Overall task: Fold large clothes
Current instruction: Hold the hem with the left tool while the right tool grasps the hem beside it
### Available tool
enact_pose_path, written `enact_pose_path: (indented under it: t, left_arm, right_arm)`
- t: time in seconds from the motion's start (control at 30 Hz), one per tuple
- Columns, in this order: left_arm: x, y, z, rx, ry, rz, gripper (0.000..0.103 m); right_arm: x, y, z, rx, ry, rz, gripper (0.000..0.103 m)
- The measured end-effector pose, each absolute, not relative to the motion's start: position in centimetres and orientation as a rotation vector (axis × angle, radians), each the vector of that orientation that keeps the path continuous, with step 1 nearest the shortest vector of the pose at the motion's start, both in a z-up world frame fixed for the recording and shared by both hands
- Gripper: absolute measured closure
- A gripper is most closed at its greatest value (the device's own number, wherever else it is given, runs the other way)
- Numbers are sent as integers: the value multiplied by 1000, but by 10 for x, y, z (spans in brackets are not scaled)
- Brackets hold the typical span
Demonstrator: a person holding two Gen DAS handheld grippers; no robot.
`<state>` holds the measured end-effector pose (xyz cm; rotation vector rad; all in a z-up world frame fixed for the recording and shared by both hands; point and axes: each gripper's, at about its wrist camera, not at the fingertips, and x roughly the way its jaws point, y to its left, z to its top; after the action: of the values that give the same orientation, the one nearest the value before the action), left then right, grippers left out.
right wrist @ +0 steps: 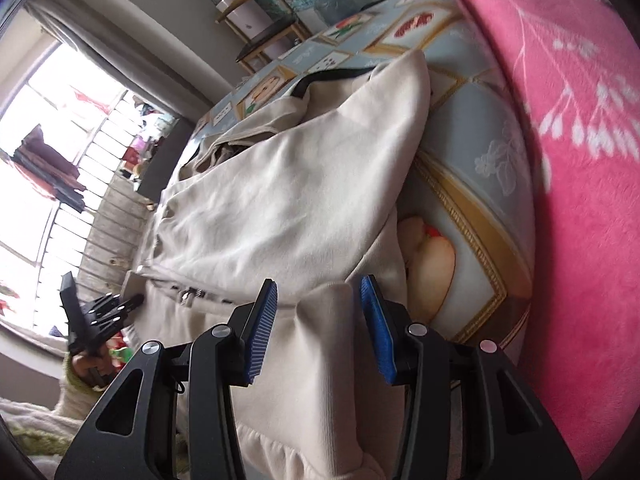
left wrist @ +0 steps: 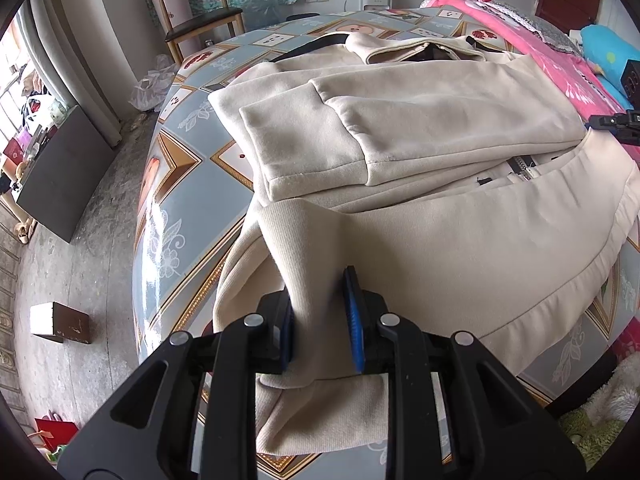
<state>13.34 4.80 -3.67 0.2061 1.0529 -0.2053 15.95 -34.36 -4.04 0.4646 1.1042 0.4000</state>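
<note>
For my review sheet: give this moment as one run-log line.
phase: hem lift | left gripper: shut on jacket hem | right gripper: around hem, closure unclear | sleeves: folded over front | surface: patterned table

A table (left wrist: 180, 184) covered in glossy blue-grey oilcloth with gold-framed fruit and flower squares carries a cream fleece zip jacket (left wrist: 440, 216), sleeves folded across its body, its ribbed hem draping over the near edge.

I count one cream jacket (left wrist: 440, 120) on one table (left wrist: 176, 184), two grippers, one chair (left wrist: 196, 12), one pink blanket (right wrist: 560, 160).
</note>
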Motion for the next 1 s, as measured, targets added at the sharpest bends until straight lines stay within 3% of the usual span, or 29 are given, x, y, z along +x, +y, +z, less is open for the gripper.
enact_pose_path:
  t: [0.33,0.5,0.6,1.0]
  left_arm:
    - [134,49,-38,191,1054,-211,81]
    - [135,48,-38,188,1060,-201,81]
    - [134,43,-35,214,1056,-170,82]
    - [127,32,-28,275,1050,-84,86]
  right_arm:
    - [116,-341,-37,399,1187,466,61]
    - [112,-308,-27,217,1161,336,83]
    - [106,-288,-24,54,1143,214,92]
    - [97,-256,-24,-199,1068,-28,93]
